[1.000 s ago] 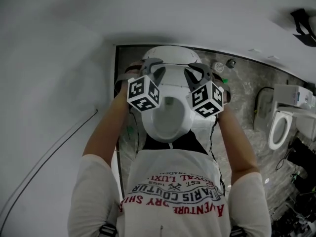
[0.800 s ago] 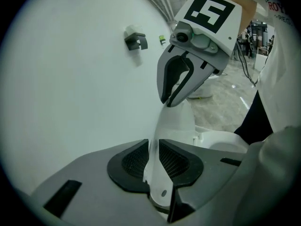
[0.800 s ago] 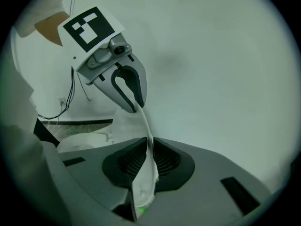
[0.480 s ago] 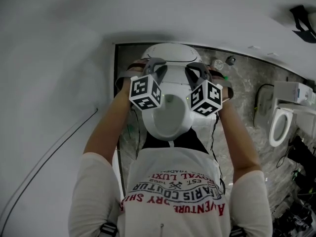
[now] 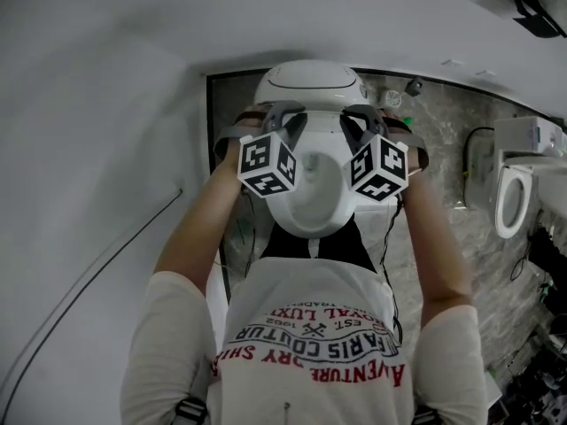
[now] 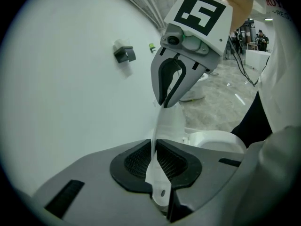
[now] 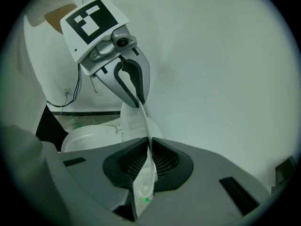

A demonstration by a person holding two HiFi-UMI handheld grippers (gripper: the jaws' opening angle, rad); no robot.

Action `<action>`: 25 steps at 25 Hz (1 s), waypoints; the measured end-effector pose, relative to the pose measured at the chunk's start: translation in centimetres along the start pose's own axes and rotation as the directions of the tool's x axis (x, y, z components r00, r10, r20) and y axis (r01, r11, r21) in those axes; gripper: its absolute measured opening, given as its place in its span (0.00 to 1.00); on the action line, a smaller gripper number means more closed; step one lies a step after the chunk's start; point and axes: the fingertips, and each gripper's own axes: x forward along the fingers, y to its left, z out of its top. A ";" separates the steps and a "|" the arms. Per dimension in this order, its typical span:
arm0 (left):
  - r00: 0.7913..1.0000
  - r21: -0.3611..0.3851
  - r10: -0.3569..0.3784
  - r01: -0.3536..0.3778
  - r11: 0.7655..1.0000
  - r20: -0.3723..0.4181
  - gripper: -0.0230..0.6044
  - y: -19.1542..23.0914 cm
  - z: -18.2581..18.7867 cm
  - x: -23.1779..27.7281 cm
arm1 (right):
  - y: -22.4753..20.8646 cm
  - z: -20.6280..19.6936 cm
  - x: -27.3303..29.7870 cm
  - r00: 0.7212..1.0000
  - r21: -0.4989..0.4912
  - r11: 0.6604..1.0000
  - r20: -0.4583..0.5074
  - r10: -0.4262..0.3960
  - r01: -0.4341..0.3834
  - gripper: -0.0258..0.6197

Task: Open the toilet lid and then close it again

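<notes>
- Currently the left gripper (image 6: 154, 149) is pinching the lid (image 6: 168, 124). Its jaws have just been closing, and the lid's thin white side edge sits between the pads with no gap showing on either face.
- The right gripper (image 7: 148, 147) grips the same lid in the same way at the opposite side edge, its pads drawn in on the thin rim.
- From each gripper the lid runs straight ahead, edge-on, to the tip of the other gripper. Its width therefore lies along the line joining the two, and each holds one end of that line.
- The lid is lifted clear of the bowl (image 6: 214, 139). Ahead of the left gripper, the bowl lies to the right of the lid and the wall (image 6: 70, 102) to the left. Ahead of the right gripper that order is mirrored.
- I judge the lid to be partway through its swing. Whether it is going up or coming down cannot be told from this moment.
- Neither hand is nearer: in the head view the grippers sit level, one on each side of the toilet.
- The next move probably calls for both to travel together in one arc about the hinge, which is not in sight. If one gripper led the other, the lid would twist.
</notes>
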 end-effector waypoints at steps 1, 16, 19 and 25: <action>1.000 0.004 -0.006 0.005 1.000 0.005 0.11 -0.6 0.1 -0.4 | 0.6 -0.1 -0.4 1.000 -0.005 1.000 -0.005 -0.002 0.002 0.07; 0.999 -0.015 0.005 -0.004 1.000 0.032 0.10 -9.3 0.9 -4.3 | 9.1 -1.7 -4.9 1.000 -0.084 0.996 0.019 0.018 -0.016 0.07; 0.998 -0.060 0.019 -0.016 0.998 0.051 0.10 -11.6 0.7 -4.8 | 11.3 -2.3 -5.5 0.999 -0.096 0.995 0.026 0.019 -0.016 0.07; 0.998 -0.085 0.053 -0.050 0.995 0.035 0.11 -15.8 -0.5 -6.2 | 15.9 -2.6 -6.2 0.998 -0.095 0.995 0.065 0.022 -0.016 0.07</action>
